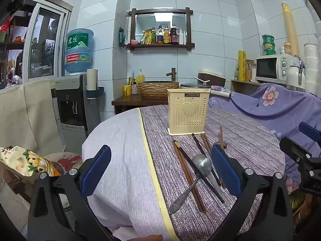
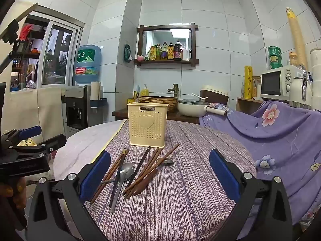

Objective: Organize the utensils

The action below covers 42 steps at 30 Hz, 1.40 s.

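Jaws of the left gripper (image 1: 160,172) stand wide apart in the left wrist view, holding nothing, its blue pads (image 1: 96,168) clear of the table. At one o'clock from it stands the cream perforated holder (image 1: 187,112), heart-embossed, contents hidden. Brown chopsticks (image 1: 188,174) and a steel spoon (image 1: 200,162) lie crossed on the purple striped cloth (image 1: 240,140).

In the right wrist view, the right gripper (image 2: 159,171) also gapes, touching nothing. The utensil heap sits at eleven o'clock, the holder at twelve behind it.
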Available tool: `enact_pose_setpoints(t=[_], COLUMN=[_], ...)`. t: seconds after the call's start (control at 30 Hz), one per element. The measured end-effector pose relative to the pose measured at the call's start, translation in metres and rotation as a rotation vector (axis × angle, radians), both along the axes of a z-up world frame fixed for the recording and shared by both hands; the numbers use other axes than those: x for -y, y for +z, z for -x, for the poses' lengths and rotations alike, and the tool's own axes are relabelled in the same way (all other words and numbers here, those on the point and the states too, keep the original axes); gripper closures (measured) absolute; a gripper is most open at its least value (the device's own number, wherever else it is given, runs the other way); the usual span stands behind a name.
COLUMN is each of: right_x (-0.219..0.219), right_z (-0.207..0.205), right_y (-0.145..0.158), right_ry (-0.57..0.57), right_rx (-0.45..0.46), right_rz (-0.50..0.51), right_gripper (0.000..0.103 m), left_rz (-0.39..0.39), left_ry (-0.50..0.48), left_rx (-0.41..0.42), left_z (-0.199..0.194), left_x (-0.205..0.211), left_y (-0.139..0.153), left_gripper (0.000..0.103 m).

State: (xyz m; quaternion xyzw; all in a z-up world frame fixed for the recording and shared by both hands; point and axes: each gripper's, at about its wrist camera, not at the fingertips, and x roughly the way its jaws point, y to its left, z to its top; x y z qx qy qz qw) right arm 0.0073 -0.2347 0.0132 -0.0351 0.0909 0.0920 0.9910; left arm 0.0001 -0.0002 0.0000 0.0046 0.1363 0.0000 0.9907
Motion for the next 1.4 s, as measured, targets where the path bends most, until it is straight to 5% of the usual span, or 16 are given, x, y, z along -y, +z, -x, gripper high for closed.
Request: enact_pose_setpoints(t=[1.4], right_x=[0.0006], right_z=[-0.0031], right_y=[-0.0035], right_ry=[-0.001], right_rx=[-0.015], right_rz=[-0.005], right_gripper=[0.006], left_rz=[0.006], left_ry=[0.001], left_rx=[-0.009], left_z=[-0.0012], left_x=[-0.003], left_y=[0.0], left_gripper=[0.005])
